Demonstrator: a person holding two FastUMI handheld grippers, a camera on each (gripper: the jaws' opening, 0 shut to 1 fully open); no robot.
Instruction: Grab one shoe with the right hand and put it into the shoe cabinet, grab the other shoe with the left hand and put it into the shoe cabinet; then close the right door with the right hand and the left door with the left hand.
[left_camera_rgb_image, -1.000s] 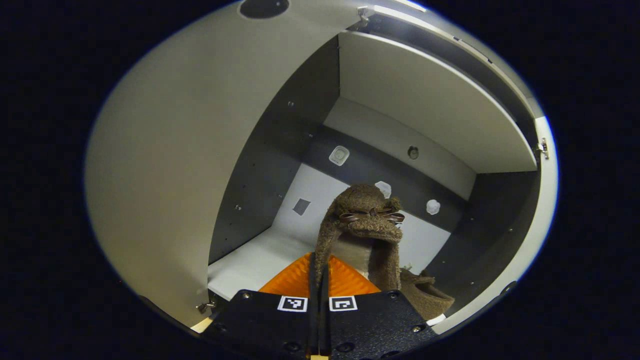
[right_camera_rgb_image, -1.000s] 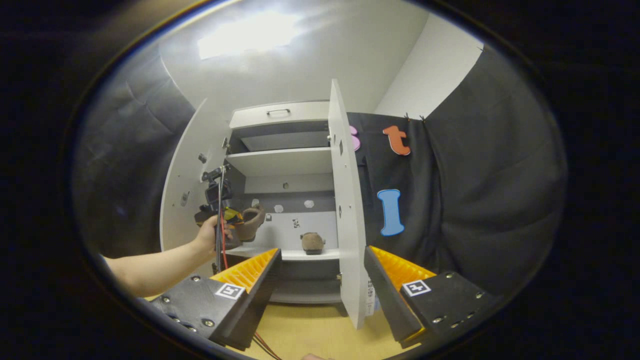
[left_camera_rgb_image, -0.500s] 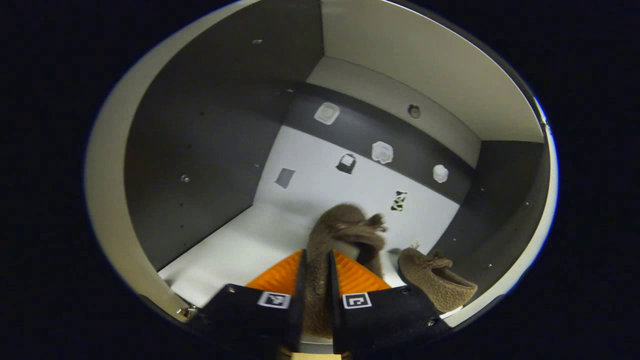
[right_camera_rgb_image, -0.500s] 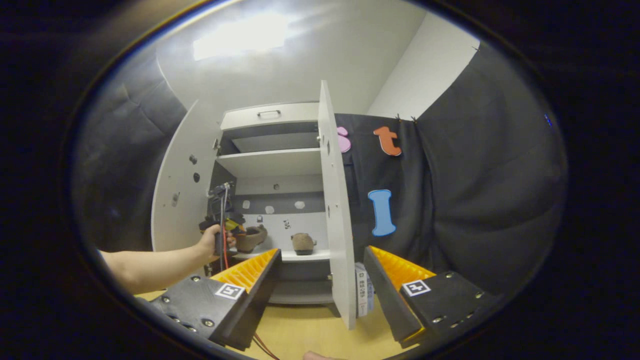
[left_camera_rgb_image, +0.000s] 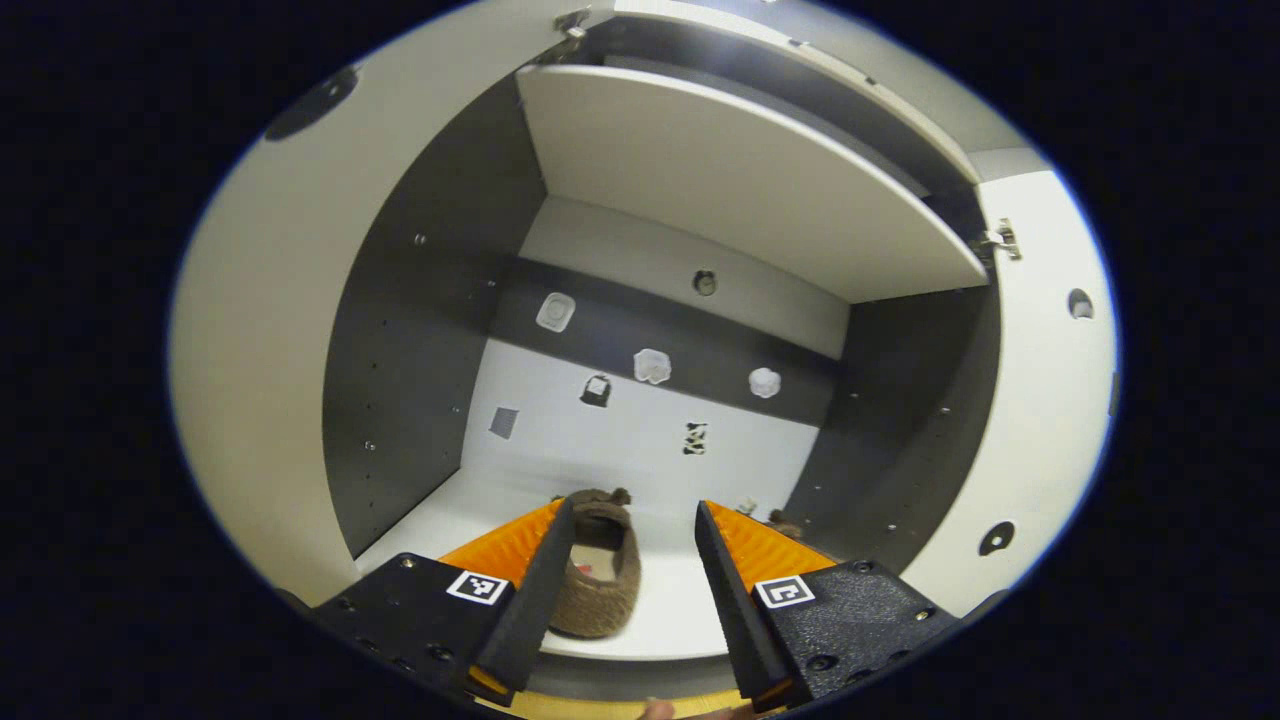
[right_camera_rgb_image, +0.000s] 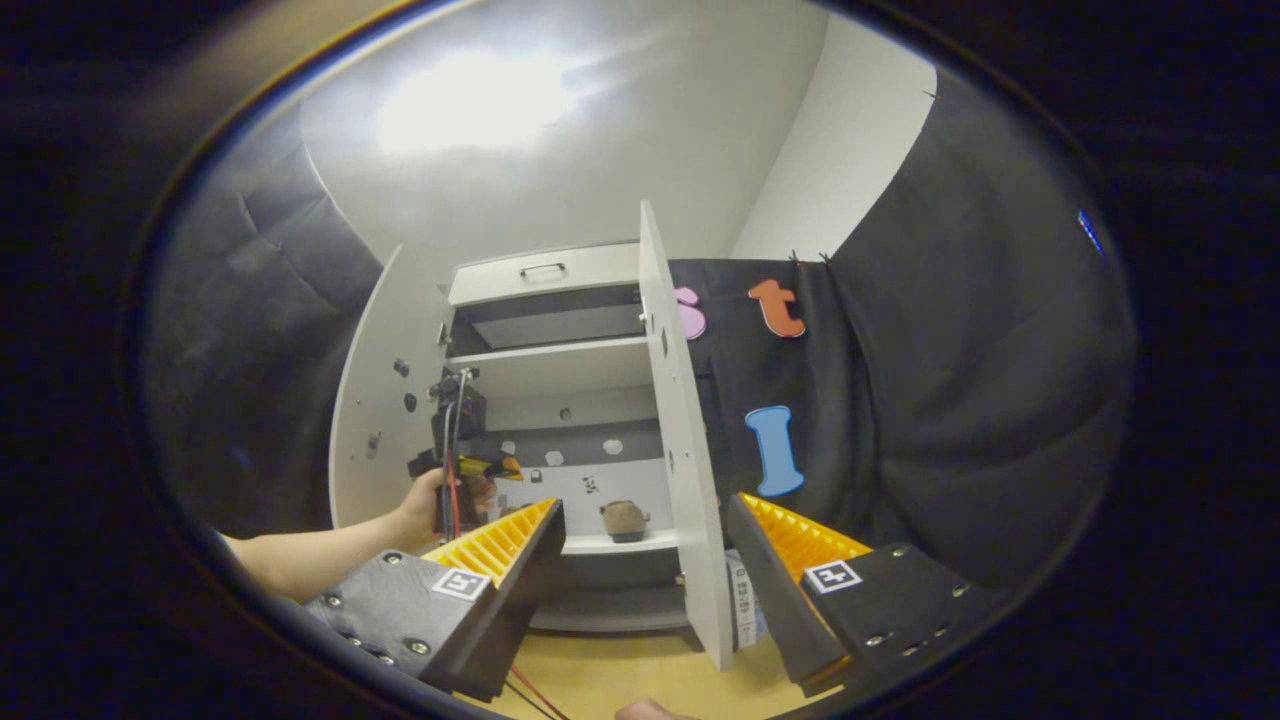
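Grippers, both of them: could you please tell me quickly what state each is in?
Left gripper: open, empty; fuzzy brown slipper lies released between its fingers.
Right gripper: open, holding nothing.

The cabinet (right_camera_rgb_image: 560, 400) stands open, left door (right_camera_rgb_image: 385, 400) and right door (right_camera_rgb_image: 680, 440) both swung out, so its mouth is free from the front. On the lower shelf (left_camera_rgb_image: 480, 500) one shoe (left_camera_rgb_image: 600, 570) lies near the front edge, between the spread fingers of the left tool (left_camera_rgb_image: 625, 590); the other shoe (left_camera_rgb_image: 785, 523) sits by the right wall. The shelf's left part is bare. An upper shelf (left_camera_rgb_image: 740, 170) caps the compartment. The right door's edge stands between the fingers of the right tool (right_camera_rgb_image: 645, 570).
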